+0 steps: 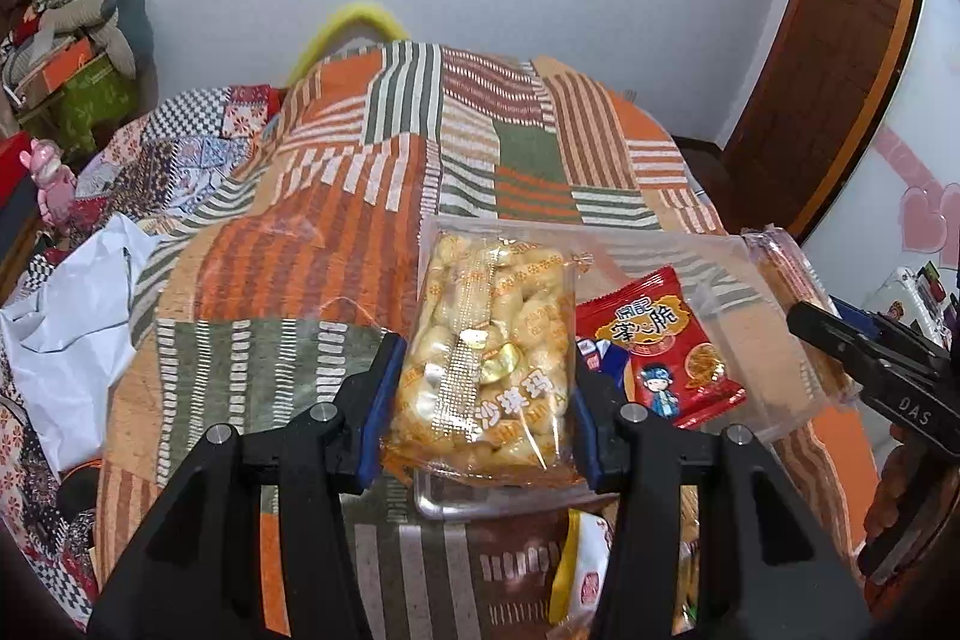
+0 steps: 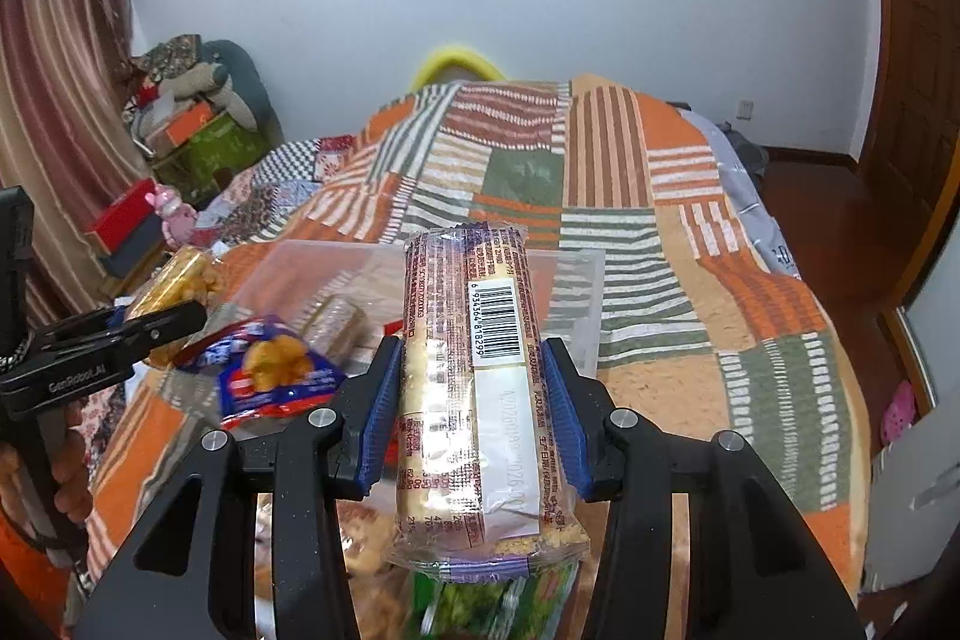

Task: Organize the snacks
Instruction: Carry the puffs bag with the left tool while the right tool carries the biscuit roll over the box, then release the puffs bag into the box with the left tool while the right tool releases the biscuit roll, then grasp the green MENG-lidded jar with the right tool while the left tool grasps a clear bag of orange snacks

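My left gripper [image 1: 480,388] is shut on a clear pack of yellow puffed snack [image 1: 489,346] and holds it over the near left end of a clear plastic box [image 1: 774,340]. A red snack packet [image 1: 666,346] lies in the box. My right gripper [image 2: 471,400] is shut on a long biscuit pack [image 2: 474,388] with a barcode, held over the box [image 2: 576,292]. A red and blue snack packet [image 2: 270,376] lies in the box, left of it. The left gripper [image 2: 138,334] with its pack [image 2: 180,286] also shows in the right wrist view, and the right gripper [image 1: 864,340] in the left wrist view.
The box sits on a bed with an orange, green and white patchwork cover [image 1: 372,196]. More snack packets lie near me below the grippers [image 1: 588,574] [image 2: 480,604]. A white cloth [image 1: 66,316] lies at the left. Boxes and toys are piled at the far left [image 2: 192,130].
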Motion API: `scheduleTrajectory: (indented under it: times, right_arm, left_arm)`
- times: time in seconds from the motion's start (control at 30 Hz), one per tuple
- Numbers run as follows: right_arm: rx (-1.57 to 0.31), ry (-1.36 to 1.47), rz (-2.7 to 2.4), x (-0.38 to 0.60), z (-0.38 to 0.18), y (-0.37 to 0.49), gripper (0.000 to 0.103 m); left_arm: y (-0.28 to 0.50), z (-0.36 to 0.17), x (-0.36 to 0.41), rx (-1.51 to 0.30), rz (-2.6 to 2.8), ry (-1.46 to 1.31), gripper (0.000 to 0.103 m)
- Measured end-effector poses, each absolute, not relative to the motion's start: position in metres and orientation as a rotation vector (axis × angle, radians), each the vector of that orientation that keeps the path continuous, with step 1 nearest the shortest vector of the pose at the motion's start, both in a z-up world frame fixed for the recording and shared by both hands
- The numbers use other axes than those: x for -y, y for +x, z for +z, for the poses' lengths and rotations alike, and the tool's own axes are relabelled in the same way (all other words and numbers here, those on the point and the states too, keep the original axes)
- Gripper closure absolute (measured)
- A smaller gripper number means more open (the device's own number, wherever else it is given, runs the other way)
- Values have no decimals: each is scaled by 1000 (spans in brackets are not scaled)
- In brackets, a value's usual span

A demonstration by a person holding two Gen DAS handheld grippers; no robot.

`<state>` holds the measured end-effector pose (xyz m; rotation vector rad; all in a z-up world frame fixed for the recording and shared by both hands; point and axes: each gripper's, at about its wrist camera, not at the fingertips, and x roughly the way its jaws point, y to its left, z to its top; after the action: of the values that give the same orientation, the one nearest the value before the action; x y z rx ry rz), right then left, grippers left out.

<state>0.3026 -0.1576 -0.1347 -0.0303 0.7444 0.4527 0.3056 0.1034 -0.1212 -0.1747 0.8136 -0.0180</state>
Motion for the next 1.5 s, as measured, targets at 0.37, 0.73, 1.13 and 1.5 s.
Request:
scheduleTrajectory:
  times: [0.37, 0.73, 1.13, 1.5]
  right_arm:
    - [-810, -86, 436, 145, -156, 321, 60]
    - [-814, -93, 441, 155, -149, 314, 59]
    - [-784, -104, 484, 172, -131, 271, 58]
    - [-796, -115, 532, 180, -136, 215, 51]
  left_arm:
    - [340, -138, -98, -840, -8, -149, 54]
    - [334, -128, -90, -833, -33, -129, 42]
    - [273, -100, -75, -795, -62, -86, 35]
    - [208, -113, -55, -838, -104, -98, 31]
